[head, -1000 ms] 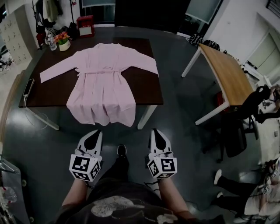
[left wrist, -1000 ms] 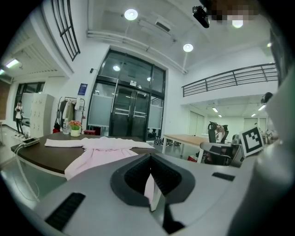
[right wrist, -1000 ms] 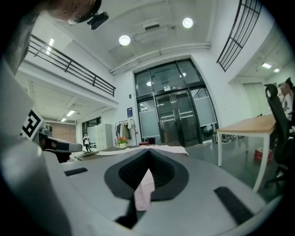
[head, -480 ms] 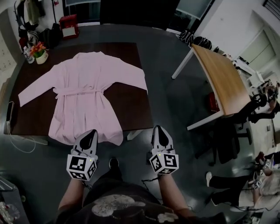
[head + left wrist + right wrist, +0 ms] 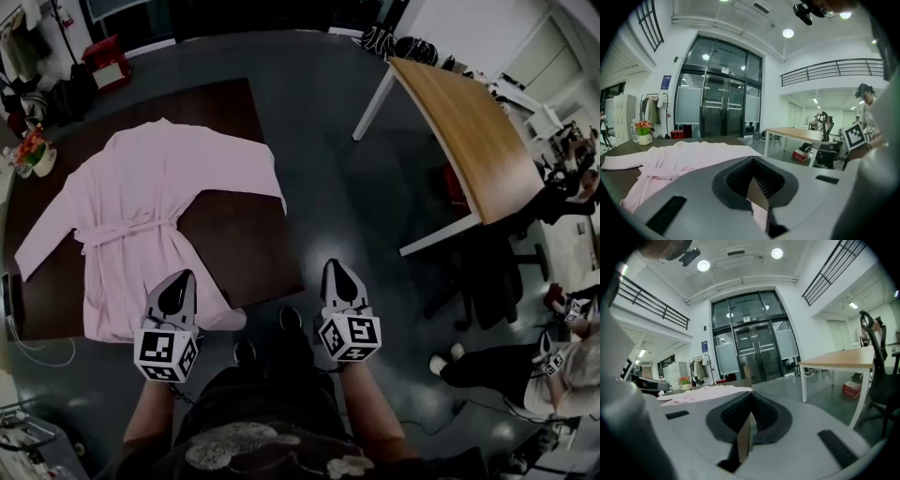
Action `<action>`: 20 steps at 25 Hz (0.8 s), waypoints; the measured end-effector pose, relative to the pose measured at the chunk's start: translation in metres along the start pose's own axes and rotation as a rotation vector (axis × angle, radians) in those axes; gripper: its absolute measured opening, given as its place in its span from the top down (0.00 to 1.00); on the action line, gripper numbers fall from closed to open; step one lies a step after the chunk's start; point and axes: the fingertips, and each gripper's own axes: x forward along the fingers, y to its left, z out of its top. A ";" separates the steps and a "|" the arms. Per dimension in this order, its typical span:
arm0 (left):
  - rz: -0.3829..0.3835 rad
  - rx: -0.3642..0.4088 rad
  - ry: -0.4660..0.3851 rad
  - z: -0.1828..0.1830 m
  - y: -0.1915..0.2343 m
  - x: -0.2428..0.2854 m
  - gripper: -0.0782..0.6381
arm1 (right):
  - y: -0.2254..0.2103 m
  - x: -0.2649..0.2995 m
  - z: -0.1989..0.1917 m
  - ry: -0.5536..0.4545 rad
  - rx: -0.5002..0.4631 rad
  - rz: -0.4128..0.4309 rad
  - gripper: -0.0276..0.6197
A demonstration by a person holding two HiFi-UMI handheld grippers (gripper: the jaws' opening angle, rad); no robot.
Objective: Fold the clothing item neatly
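Head view: the dark table [image 5: 246, 251] now sits at the left and much nearer than a second ago, when it lay farther up and nearer the middle of the view with bare floor between it and the grippers. At its far left corner a pale flower pot [image 5: 36, 159] holds orange and red flowers, and beyond it a red box [image 5: 107, 63] stands on the floor; its contents cannot be made out. The pink robe [image 5: 150, 211] is spread flat on the table, collar away from the person, sleeves out to both sides and the belt across the waist, its hem hanging over the near edge. The left gripper [image 5: 180, 279], which a second ago showed over the floor short of the table, now overlaps that hem in this view; whether it touches the cloth cannot be told. Its jaws are pressed together with nothing between them. The right gripper [image 5: 337, 270] hangs over the floor just past the table's near right corner, its jaws likewise closed and empty. Farther right a light wooden table [image 5: 464, 127] stands well apart.
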 end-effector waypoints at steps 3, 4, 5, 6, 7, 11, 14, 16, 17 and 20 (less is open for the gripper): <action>0.047 -0.023 0.024 0.000 -0.003 0.030 0.88 | -0.030 0.032 -0.015 0.053 0.006 0.020 0.97; 0.065 -0.037 0.029 0.000 -0.004 0.040 0.88 | -0.038 0.045 -0.019 0.070 -0.001 0.036 0.97; 0.079 -0.047 0.037 -0.001 -0.006 0.049 0.88 | -0.045 0.057 -0.023 0.087 -0.005 0.054 0.97; 0.090 -0.051 0.049 -0.003 -0.008 0.058 0.88 | -0.052 0.067 -0.028 0.103 -0.004 0.070 0.97; 0.101 -0.051 0.063 -0.005 -0.011 0.067 0.88 | -0.058 0.078 -0.033 0.119 0.001 0.086 0.97; 0.144 -0.063 0.096 -0.011 -0.017 0.104 0.88 | -0.074 0.117 -0.062 0.191 0.004 0.144 0.97; 0.170 -0.060 0.110 -0.016 -0.018 0.133 0.88 | -0.075 0.145 -0.090 0.250 0.003 0.207 0.97; 0.182 -0.056 0.131 -0.021 -0.021 0.147 0.88 | -0.071 0.157 -0.110 0.294 0.003 0.246 0.97; 0.188 -0.060 0.143 -0.024 -0.021 0.152 0.88 | -0.069 0.161 -0.120 0.315 0.003 0.265 0.97; 0.200 -0.086 0.159 -0.029 -0.020 0.165 0.88 | -0.061 0.179 -0.148 0.369 0.021 0.326 0.92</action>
